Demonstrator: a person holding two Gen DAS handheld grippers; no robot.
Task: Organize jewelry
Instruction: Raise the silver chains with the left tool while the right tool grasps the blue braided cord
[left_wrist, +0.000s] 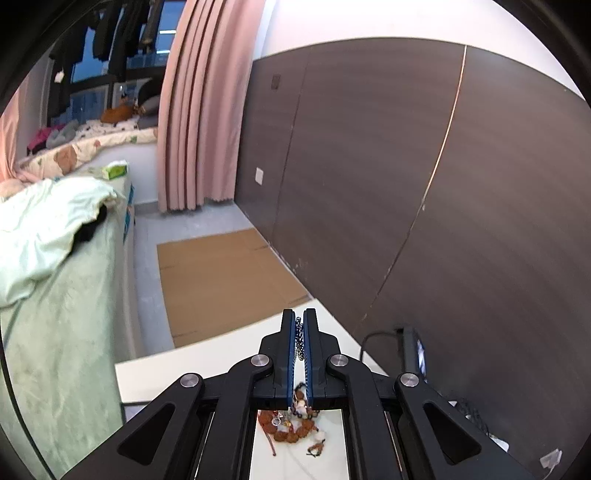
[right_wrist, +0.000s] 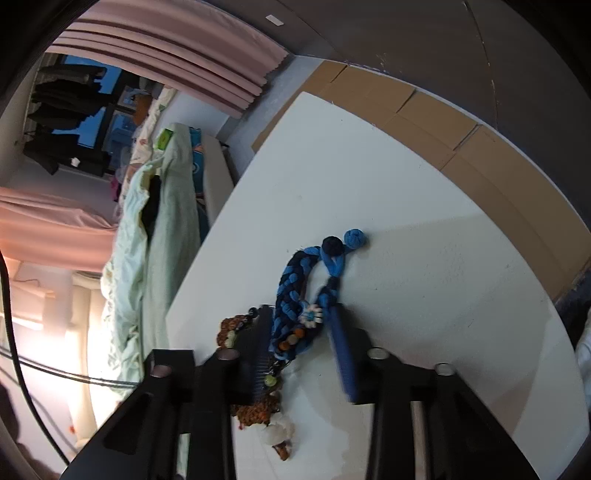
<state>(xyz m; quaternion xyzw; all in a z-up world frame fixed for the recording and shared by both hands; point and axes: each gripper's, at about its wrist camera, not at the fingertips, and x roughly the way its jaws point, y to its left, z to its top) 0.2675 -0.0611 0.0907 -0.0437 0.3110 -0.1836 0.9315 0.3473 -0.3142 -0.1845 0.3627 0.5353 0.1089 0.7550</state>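
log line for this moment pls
left gripper shut on beaded chain | right gripper open around blue braided bracelet | white table

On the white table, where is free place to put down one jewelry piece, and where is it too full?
Free: the wide bare stretch of the white table between the blue braided bracelet and the cardboard along its far edge; also the strip right of the right gripper. Crowded: around that gripper, where the bracelet and brown beaded pieces pile together.
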